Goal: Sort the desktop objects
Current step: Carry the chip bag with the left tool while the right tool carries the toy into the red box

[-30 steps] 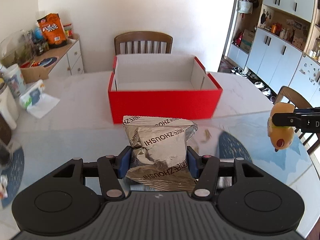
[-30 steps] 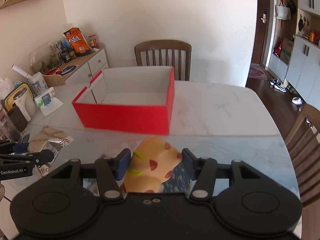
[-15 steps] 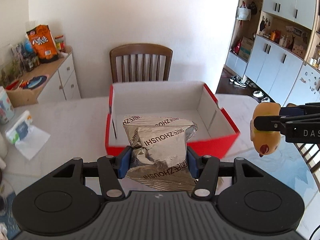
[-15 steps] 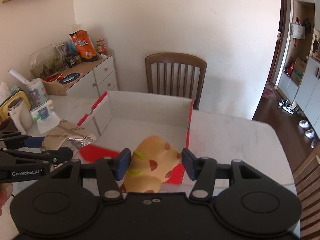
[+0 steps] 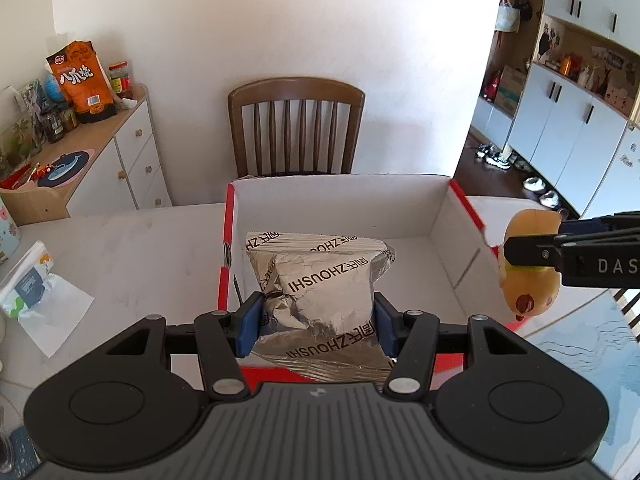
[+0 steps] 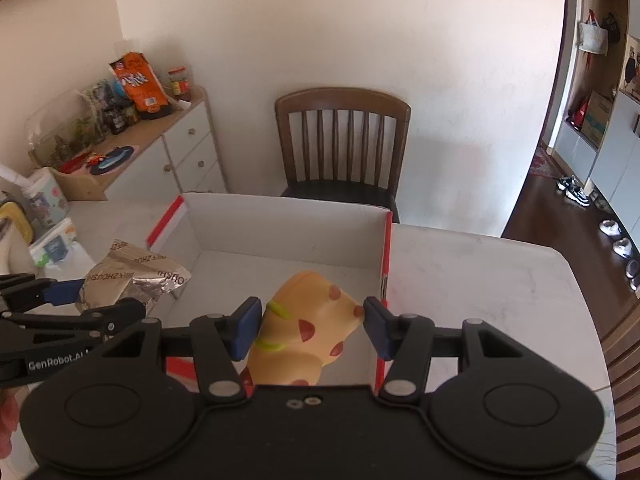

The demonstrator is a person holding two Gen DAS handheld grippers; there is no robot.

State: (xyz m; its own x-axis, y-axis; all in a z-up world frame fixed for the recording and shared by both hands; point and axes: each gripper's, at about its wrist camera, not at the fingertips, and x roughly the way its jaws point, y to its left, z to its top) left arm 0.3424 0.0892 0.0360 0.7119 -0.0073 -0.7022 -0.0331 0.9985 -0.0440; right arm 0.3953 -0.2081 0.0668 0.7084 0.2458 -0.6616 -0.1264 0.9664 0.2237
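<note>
My left gripper (image 5: 316, 326) is shut on a crinkled silver snack bag (image 5: 320, 280) with black lettering, held over the left part of the red box (image 5: 460, 200) with its white inside. My right gripper (image 6: 310, 328) is shut on a yellow toy with red spots and green stripes (image 6: 304, 328), held over the box (image 6: 280, 220) near its right wall. In the left wrist view the toy (image 5: 528, 264) hangs at the right by the box's right wall. The right wrist view shows the silver bag (image 6: 132, 276) at the left, over the box's left wall.
The box stands on a white marble table (image 6: 480, 272). A wooden chair (image 5: 296, 128) is behind it. A tissue pack (image 5: 28, 284) lies at the table's left. A cluttered sideboard (image 5: 80, 152) stands left, and cabinets (image 5: 580, 128) and shoes are at the right.
Both grippers moved forward with their loads, from in front of the box to over its inside. The box now fills the middle of both views.
</note>
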